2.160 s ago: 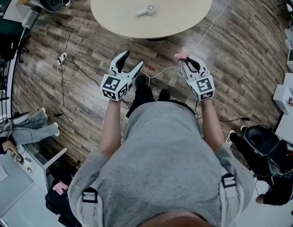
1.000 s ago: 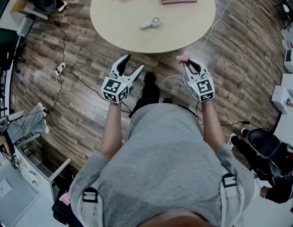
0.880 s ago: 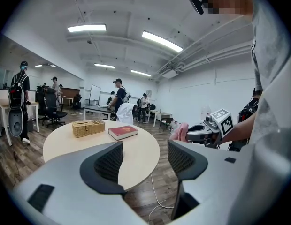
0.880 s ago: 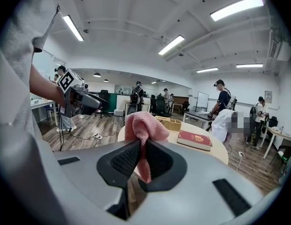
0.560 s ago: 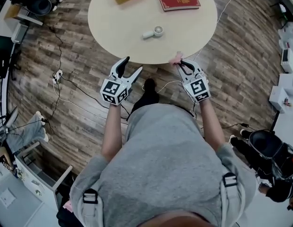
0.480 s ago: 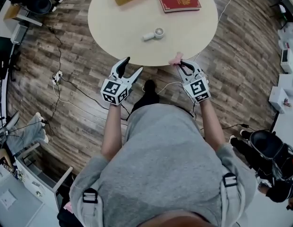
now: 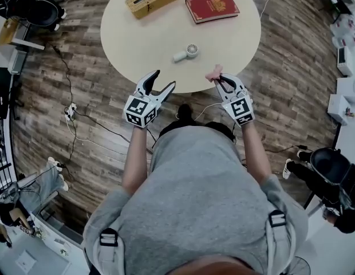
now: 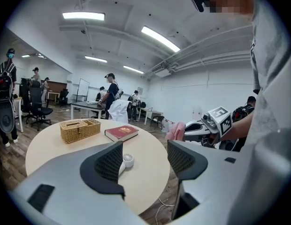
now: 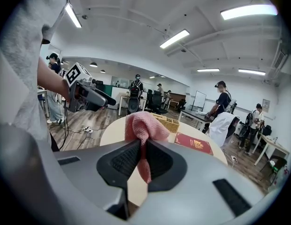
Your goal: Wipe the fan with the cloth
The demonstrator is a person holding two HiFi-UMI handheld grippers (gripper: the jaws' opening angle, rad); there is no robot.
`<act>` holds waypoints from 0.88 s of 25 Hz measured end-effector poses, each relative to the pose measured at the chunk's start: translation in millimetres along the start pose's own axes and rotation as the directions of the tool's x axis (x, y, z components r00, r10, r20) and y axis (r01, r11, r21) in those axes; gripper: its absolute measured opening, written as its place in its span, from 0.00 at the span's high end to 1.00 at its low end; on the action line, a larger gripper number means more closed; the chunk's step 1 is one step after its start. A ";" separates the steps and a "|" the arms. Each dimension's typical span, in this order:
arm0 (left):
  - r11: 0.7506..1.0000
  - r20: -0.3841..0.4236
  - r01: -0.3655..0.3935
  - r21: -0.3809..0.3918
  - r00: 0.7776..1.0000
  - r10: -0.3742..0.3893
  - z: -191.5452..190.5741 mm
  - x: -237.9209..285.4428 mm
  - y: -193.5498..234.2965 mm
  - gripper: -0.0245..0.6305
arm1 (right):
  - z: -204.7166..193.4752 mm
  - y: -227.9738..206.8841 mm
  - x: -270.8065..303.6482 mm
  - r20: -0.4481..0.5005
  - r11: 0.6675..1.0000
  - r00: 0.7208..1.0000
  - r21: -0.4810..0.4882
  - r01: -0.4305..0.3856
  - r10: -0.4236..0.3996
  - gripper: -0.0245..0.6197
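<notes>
— Which step are you working on?

— The approach, I'm judging. My right gripper (image 7: 221, 80) is clamping the pink cloth (image 9: 143, 125) between its jaws, with a bunch of it sticking out past the tips. My left gripper (image 7: 164, 79) is hanging with its jaws wide apart and nothing between them. No wiping is happening yet.

— Where is the fan sitting?

— The fan (image 7: 186, 52) is lying on its side on the round bench (image 7: 137, 33), ahead of both sets of jaws, near them and touching neither. In the left gripper view it's peeking out just beyond one jaw.

— What is the next move asking for?

— I'm thinking the open jaws need to go forward and down, close on the handle and steady it. Then the cloth can be rubbing the head without pushing the fan away.

— How is it looking?

— Small and white, with a round grilled head on a short handle. I'm guessing it's light, so it may be sliding under the cloth. Whether it's dusty I can't tell.
</notes>
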State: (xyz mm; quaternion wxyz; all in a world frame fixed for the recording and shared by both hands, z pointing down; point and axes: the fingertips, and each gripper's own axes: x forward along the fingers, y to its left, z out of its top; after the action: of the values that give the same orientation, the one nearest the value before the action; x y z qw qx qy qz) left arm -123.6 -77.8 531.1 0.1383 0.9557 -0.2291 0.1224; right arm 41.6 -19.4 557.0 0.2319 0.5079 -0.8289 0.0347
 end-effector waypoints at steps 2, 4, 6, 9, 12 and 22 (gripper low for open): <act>1.000 -0.008 0.019 0.006 1.000 -0.019 1.5 6.1 7.7 0.50 | 0.4 -3.6 5.9 -0.004 1.000 1.000 0.009 0.019 -0.019 0.90; 0.999 -0.014 0.032 0.009 0.999 -0.032 2.8 11.9 14.0 0.50 | 1.4 -6.4 10.0 -0.007 0.999 1.000 0.017 0.031 -0.030 0.90; 0.999 -0.021 0.040 0.007 0.999 -0.040 3.0 16.5 18.4 0.50 | 1.7 -7.4 11.5 -0.010 0.999 0.999 0.026 0.037 -0.037 0.90; 0.998 -0.037 0.055 0.004 0.998 -0.055 -0.1 22.7 18.7 0.50 | -3.5 -9.6 9.7 -0.021 0.998 0.999 0.044 0.051 -0.050 0.90; 0.997 -0.065 0.074 0.007 0.995 -0.073 -4.5 32.0 17.5 0.50 | -13.4 -16.6 8.9 -0.033 0.995 0.997 0.073 0.070 -0.068 0.90; 0.995 -0.107 0.094 0.017 0.990 -0.092 0.9 89.0 32.7 0.50 | -28.2 -62.7 38.0 -0.040 0.994 0.998 0.099 0.048 -0.044 0.90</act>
State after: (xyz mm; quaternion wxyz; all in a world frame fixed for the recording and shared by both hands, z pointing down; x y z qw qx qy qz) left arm -61.8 -142.1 563.5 0.1453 0.9589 -0.1754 0.1689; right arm 90.9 -72.7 586.9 0.2223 0.5373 -0.8096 0.0803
